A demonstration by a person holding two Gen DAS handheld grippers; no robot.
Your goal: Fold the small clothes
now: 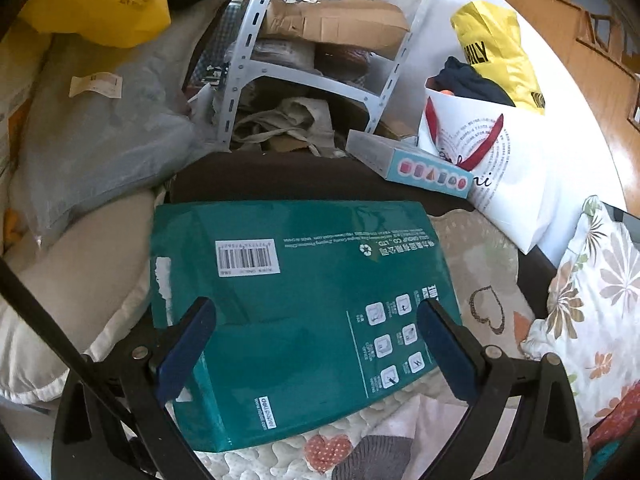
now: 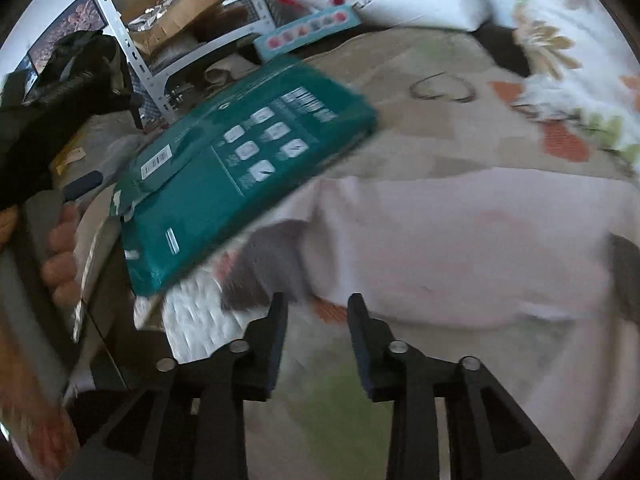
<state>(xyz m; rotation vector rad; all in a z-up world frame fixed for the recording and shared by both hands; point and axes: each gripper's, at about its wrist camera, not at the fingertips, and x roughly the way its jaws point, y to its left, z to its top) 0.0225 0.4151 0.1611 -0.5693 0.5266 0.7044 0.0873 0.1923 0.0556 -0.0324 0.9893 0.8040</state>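
Note:
A pale pink small garment (image 2: 440, 240) with dark grey sleeves lies spread on the quilted bedcover (image 2: 420, 128); its edge (image 1: 416, 420) shows low in the left wrist view. My right gripper (image 2: 318, 300) hovers over the garment's near left part, jaws partly apart with nothing between them; this view is blurred. My left gripper (image 1: 316, 308) stands wide open above a green paper package (image 1: 304, 300), its blue pads (image 1: 188, 344) not pressing on it. The package (image 2: 240, 168) lies on the cover, left of the garment. A person's hand (image 2: 60, 248) holds the left gripper.
Beyond the bed stands a white metal rack (image 1: 244, 52) with cardboard boxes. A light blue box (image 1: 412, 160), a white paper bag (image 1: 500, 168) and a yellow bag (image 1: 496, 52) sit at the far right. A floral pillow (image 1: 592, 300) lies right, grey and cream bundles (image 1: 100, 140) left.

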